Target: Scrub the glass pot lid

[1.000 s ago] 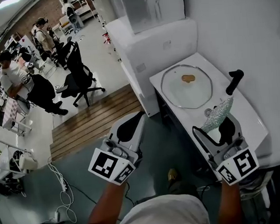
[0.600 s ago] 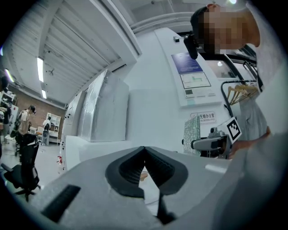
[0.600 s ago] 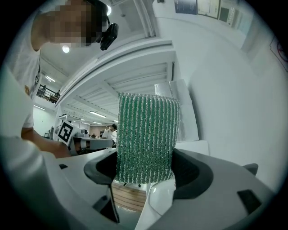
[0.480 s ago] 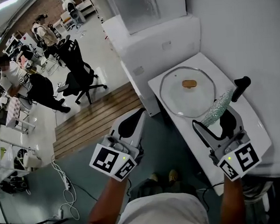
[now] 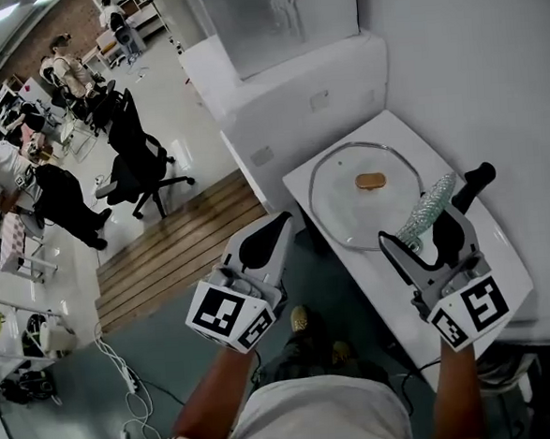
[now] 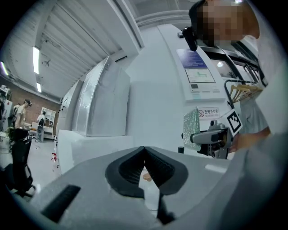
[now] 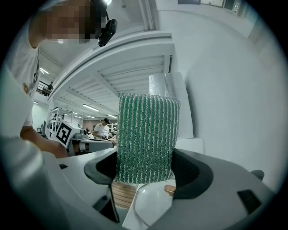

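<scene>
On the white counter [image 5: 425, 152], the glass pot lid [image 5: 365, 196] lies flat just beyond my right gripper [image 5: 419, 232], which clamps a green scouring pad [image 7: 146, 137]. My left gripper [image 6: 144, 149] is closed, empty; wall notice [image 6: 208, 112] print unreadable.

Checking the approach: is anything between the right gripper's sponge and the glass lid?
Nothing visible. The sponge in the right gripper hangs by the glass lid's rim; the black handle lies off to the side, outside that path.

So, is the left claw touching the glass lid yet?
Apart. Head view shows the left claw over the floor, short of the table, the glass lid lying farther on.
</scene>
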The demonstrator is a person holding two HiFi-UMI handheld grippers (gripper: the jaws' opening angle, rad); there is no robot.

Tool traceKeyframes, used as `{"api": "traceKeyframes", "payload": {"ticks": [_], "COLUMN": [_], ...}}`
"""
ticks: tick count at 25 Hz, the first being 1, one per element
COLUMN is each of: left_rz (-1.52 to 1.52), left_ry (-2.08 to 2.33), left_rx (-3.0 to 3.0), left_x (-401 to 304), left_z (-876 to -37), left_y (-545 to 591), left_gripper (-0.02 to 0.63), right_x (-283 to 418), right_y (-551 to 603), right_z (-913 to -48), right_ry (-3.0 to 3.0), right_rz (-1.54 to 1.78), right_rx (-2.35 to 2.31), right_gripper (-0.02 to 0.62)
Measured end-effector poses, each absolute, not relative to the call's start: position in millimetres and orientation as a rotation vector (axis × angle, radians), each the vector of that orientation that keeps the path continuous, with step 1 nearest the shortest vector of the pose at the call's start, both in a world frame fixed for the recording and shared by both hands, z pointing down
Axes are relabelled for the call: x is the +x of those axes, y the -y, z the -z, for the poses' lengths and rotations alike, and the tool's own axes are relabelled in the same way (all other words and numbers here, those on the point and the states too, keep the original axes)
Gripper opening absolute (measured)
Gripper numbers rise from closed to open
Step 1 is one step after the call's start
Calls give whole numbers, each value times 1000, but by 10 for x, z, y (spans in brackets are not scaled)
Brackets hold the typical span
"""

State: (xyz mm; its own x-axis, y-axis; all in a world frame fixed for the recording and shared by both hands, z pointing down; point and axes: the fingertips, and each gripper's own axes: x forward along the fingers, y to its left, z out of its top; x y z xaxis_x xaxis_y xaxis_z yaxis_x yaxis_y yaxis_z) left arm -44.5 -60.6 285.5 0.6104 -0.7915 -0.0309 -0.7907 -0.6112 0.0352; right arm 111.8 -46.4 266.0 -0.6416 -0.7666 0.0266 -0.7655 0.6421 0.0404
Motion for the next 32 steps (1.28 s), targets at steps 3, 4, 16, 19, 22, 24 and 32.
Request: {"api": "traceKeyframes", "payload": {"ticks": [3, 4, 16, 19, 22, 24, 32], "left_rz": [43, 34, -60, -98, -134, -161, -285], "left_ry": [1341, 1325, 1163, 1118, 1075, 1055, 987], "left_rx": [2822, 2828, 2807, 2777, 2739, 2718, 2588], "left_x": [-522, -540, -643, -648, -645, -634, -527], "left_z": [-2924, -2957, -3356, -3490, -3623, -3702, -4080], "left_y": [841, 925, 1781, 1918, 2031, 2091, 2221], "left_gripper": [15, 15, 17, 17, 17, 17, 20], "right_x": [1038, 1009, 726, 639, 552, 511, 428], "right_y": [673, 748, 1432, 1547, 1647, 1705, 1971], "right_z": [-2688, -2703, -2774, -2804, -2849, -2876, -3080], "right_ry": [2772, 2758, 2614, 2566, 2514, 2484, 2379], "right_rz": [30, 28, 43, 55, 60, 56, 21], "right_rx": [1355, 1368, 1475, 1462, 1423, 1399, 1268], "right_gripper": [348, 348, 348, 348, 348, 348, 348]}}
